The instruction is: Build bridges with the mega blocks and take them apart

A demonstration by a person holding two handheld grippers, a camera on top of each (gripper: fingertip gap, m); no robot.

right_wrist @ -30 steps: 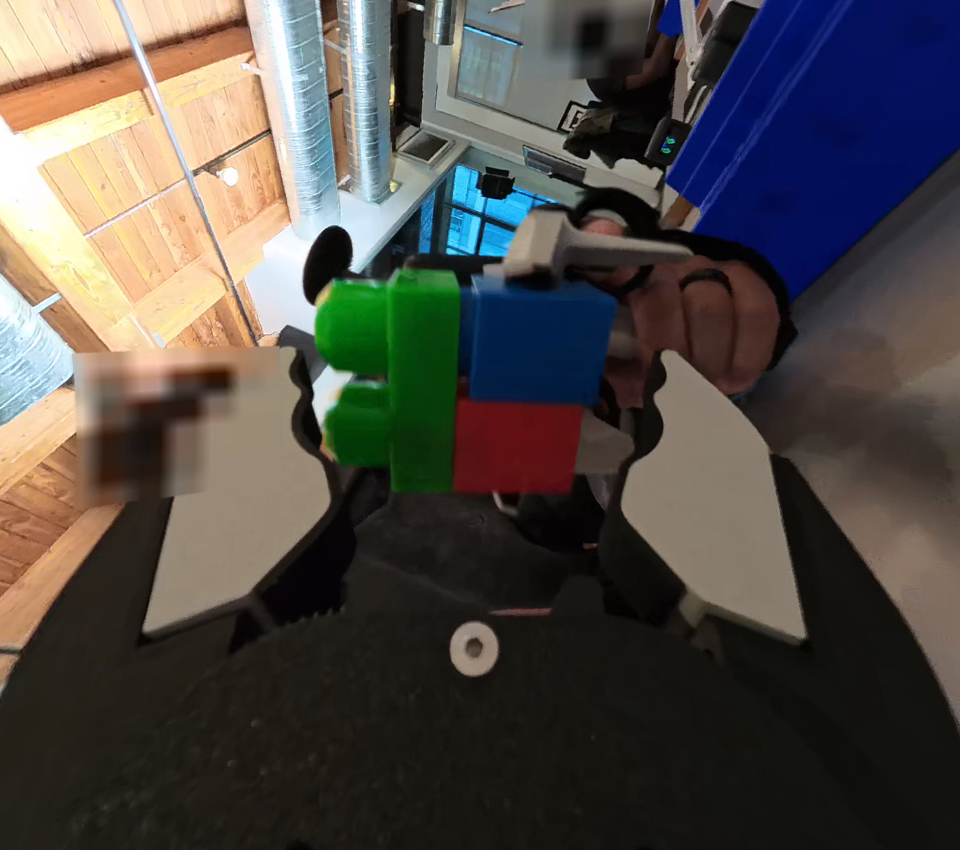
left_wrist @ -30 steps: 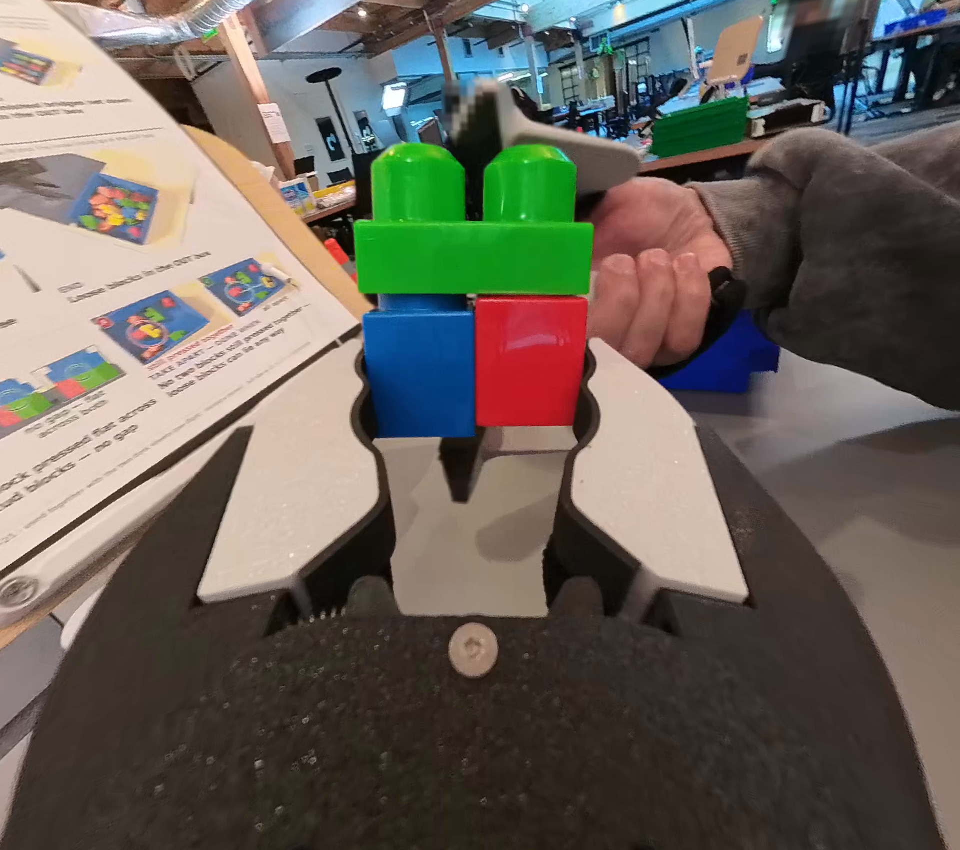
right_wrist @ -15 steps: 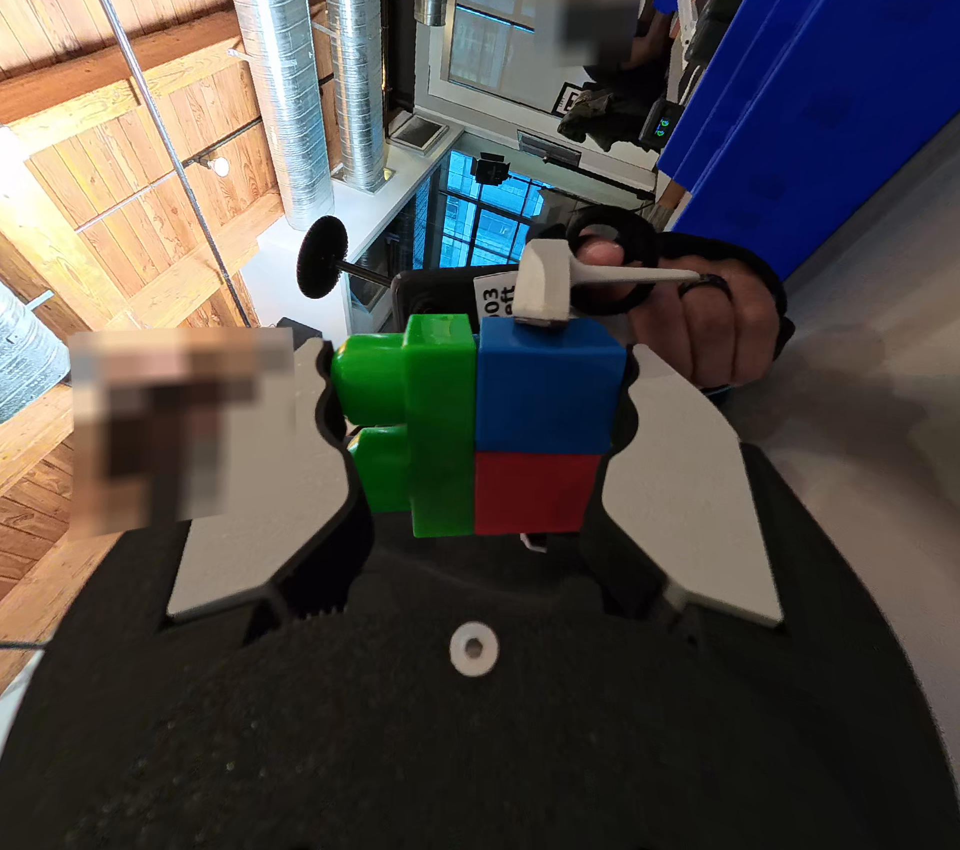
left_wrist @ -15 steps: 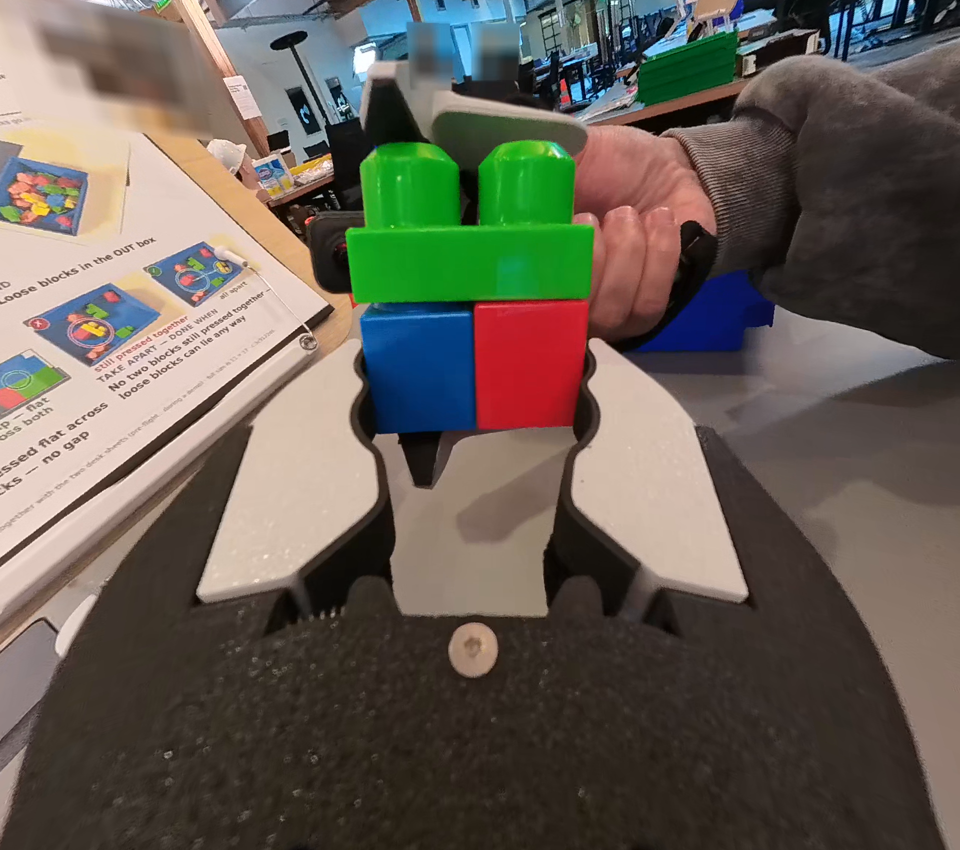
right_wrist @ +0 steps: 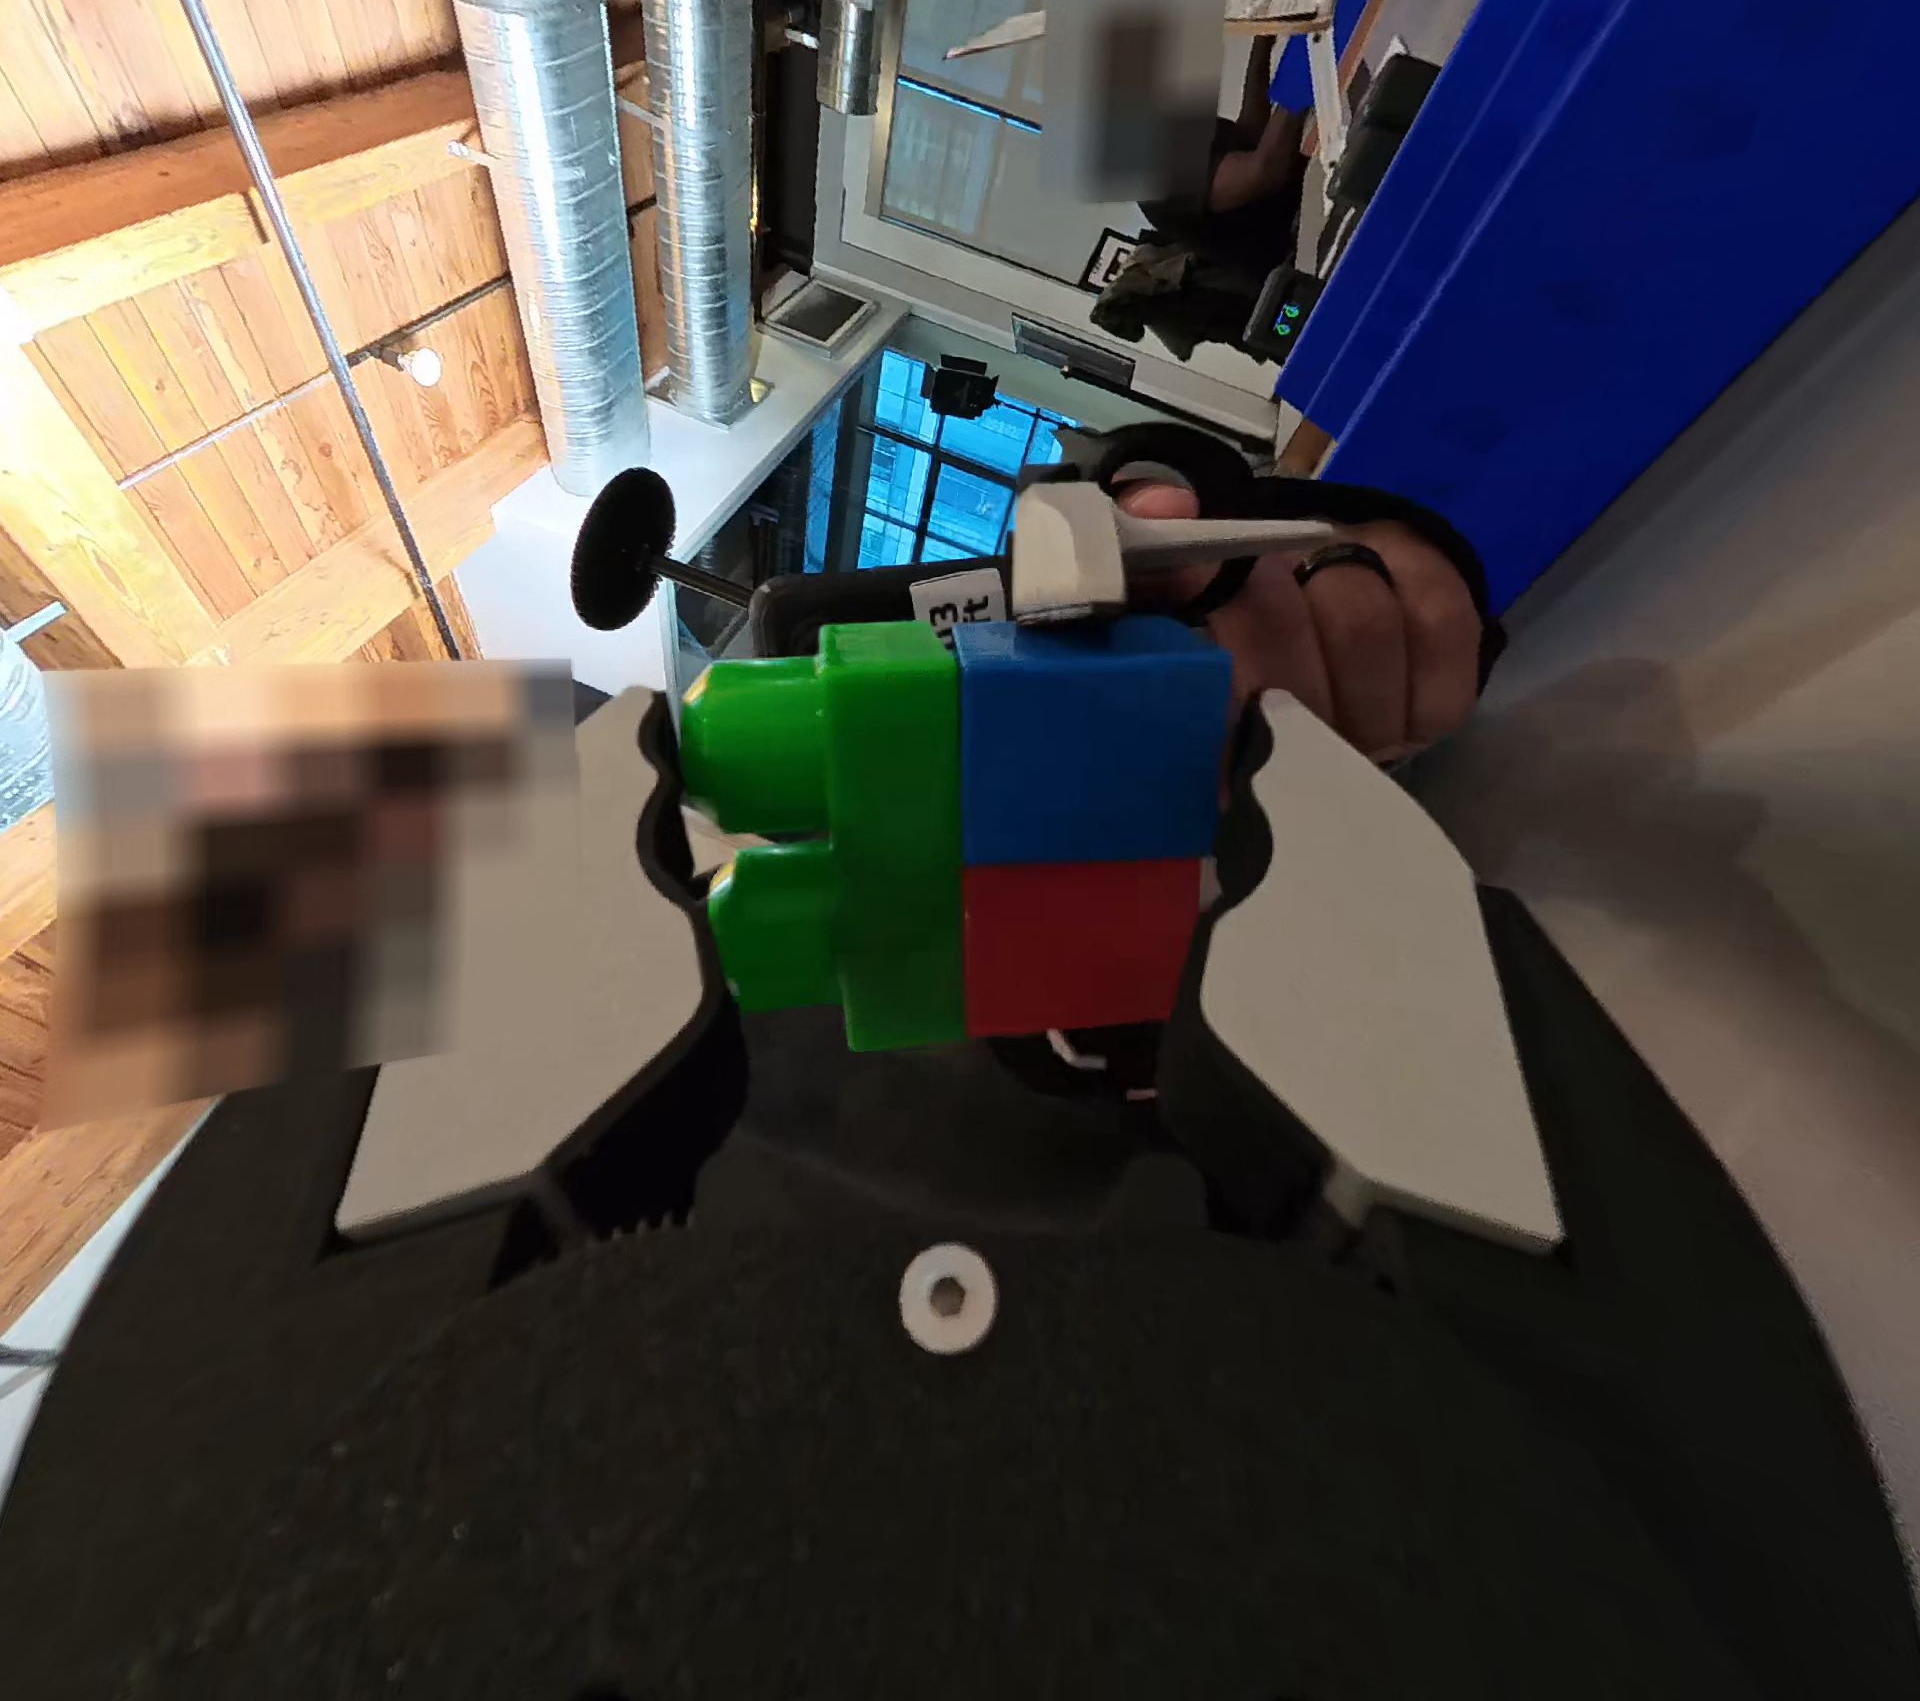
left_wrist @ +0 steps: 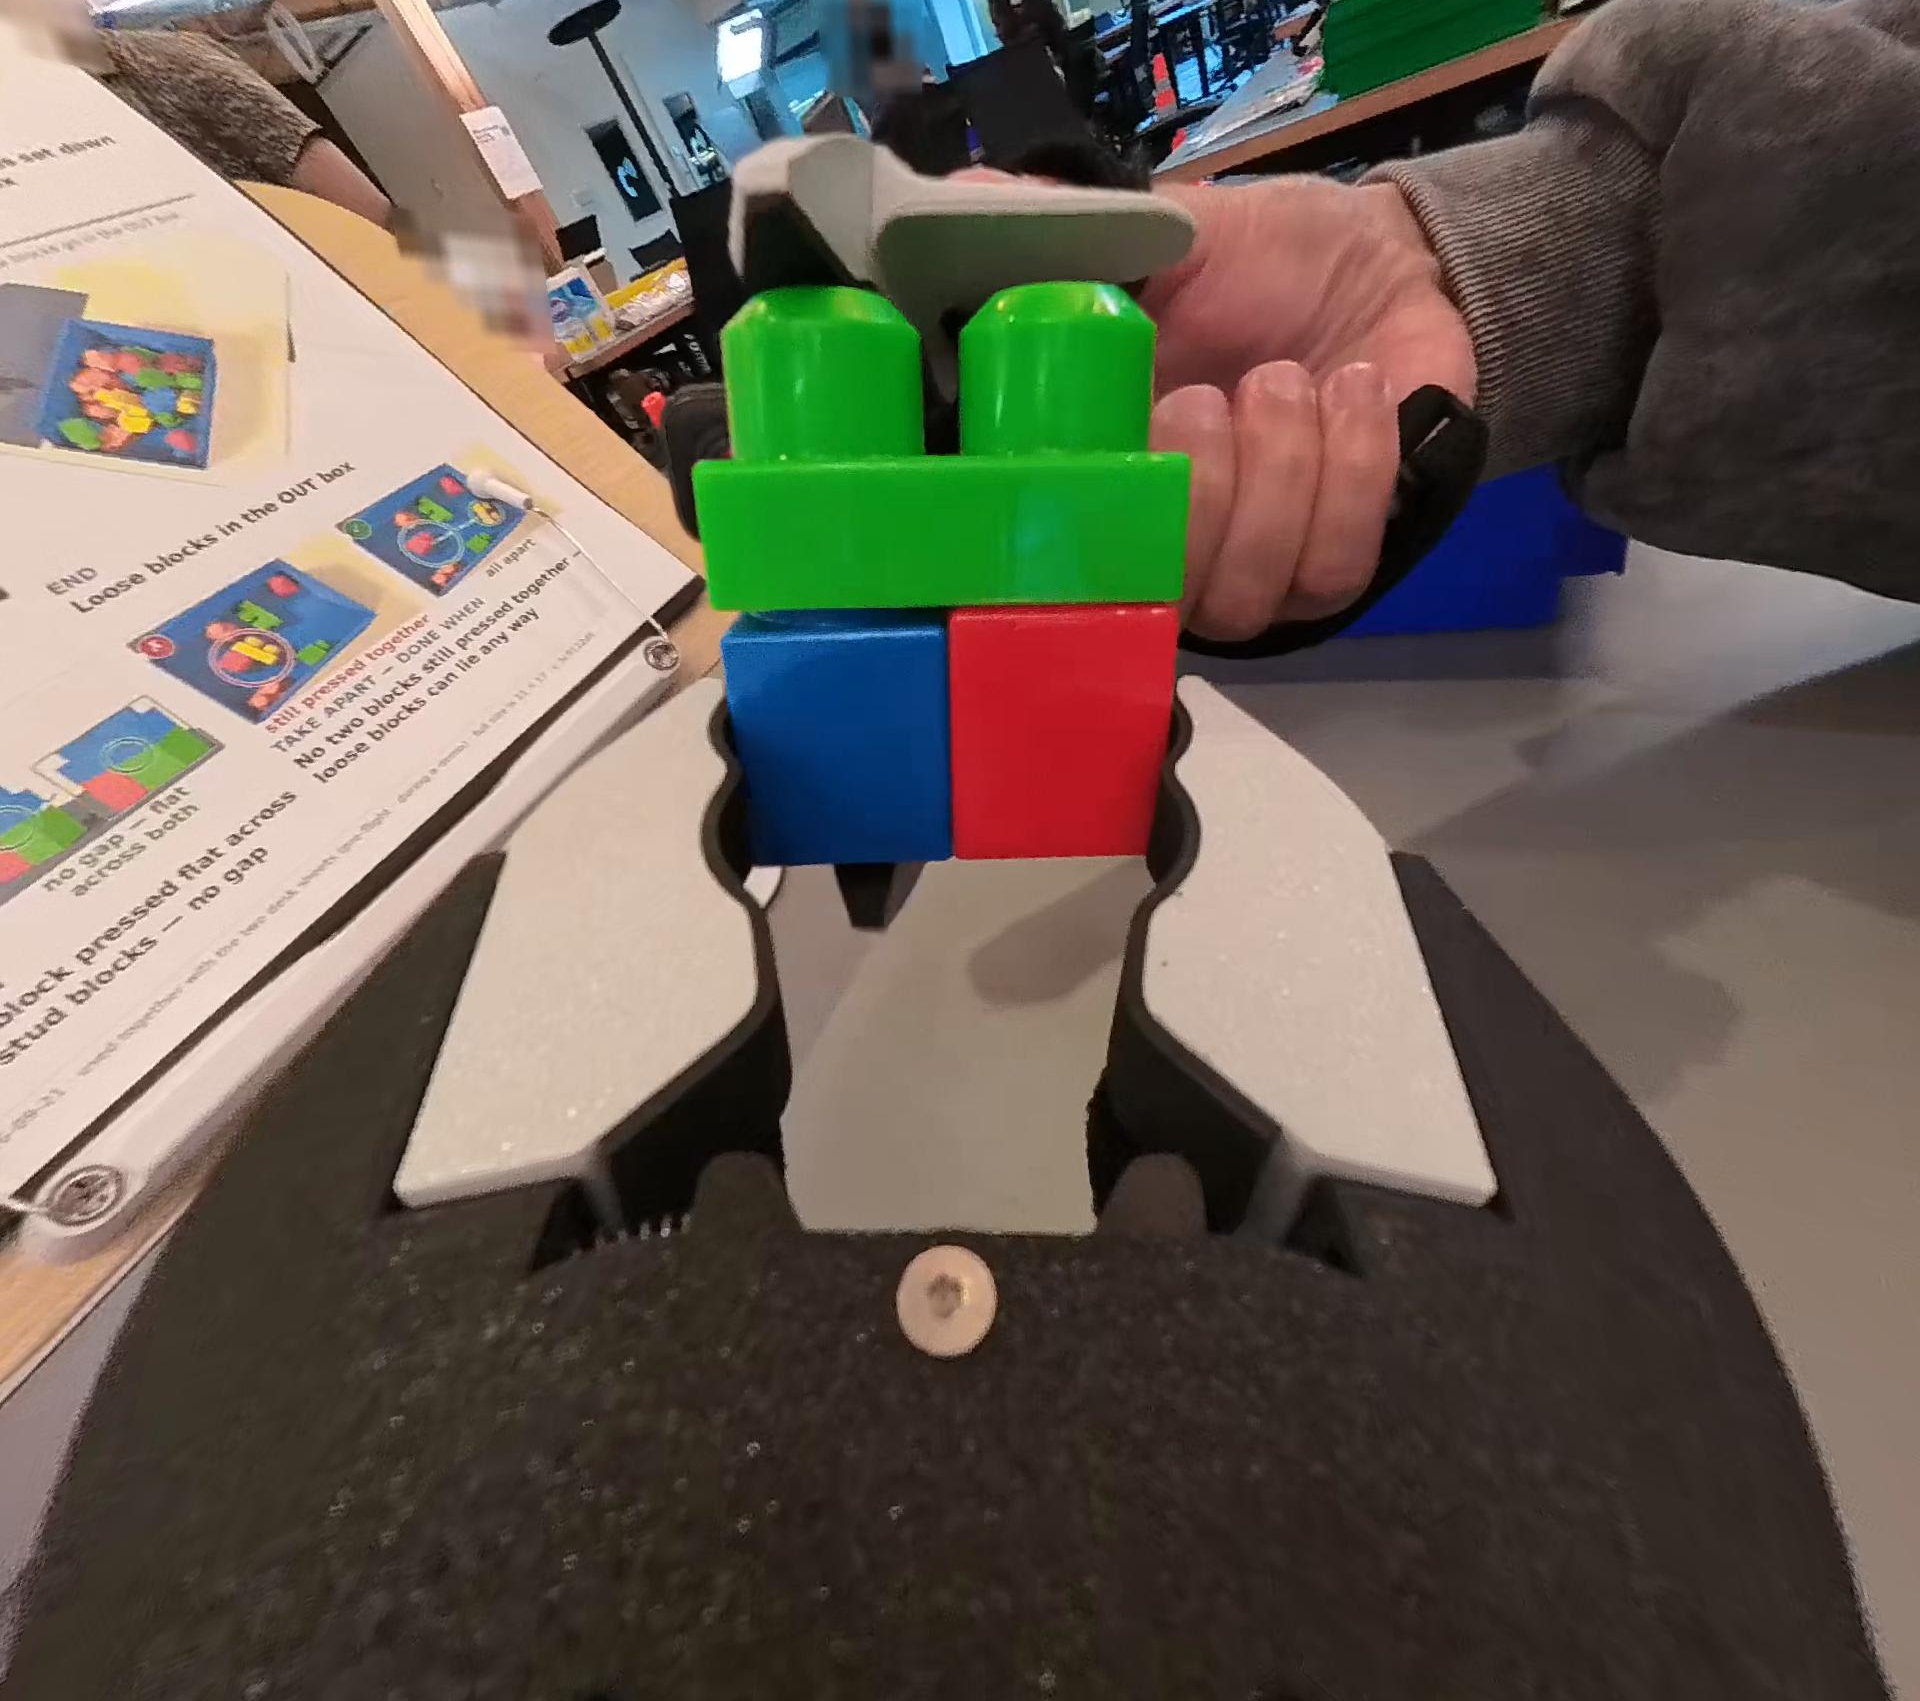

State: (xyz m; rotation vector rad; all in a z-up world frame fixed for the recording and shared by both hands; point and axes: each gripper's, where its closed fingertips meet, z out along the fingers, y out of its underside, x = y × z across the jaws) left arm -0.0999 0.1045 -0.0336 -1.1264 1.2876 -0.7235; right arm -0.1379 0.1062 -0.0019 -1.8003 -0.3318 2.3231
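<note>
1. Bridge of three mega blocks, held off the table: green block (left_wrist: 940, 545) with two studs spans a blue block (left_wrist: 836, 742) and a red block (left_wrist: 1060, 732), these two side by side and touching.
2. Left gripper (left_wrist: 948, 794): jaws closed on the bridge's lower pair, one finger against the blue block's outer face, the other against the red.
3. Right gripper (right_wrist: 951, 841): in its own view (rolled sideways) one finger sits at the green studs, the other at the undersides of blue and red; jaws closed on the bridge along its height.
4. Person's hand (left_wrist: 1299, 404) in a grey sleeve (left_wrist: 1714, 280) grips the right tool.
5. Instruction sheet (left_wrist: 208, 664) stands tilted at left.
6. Grey table (left_wrist: 1610, 820) below; blue bin (left_wrist: 1507, 550) behind the hand.
</note>
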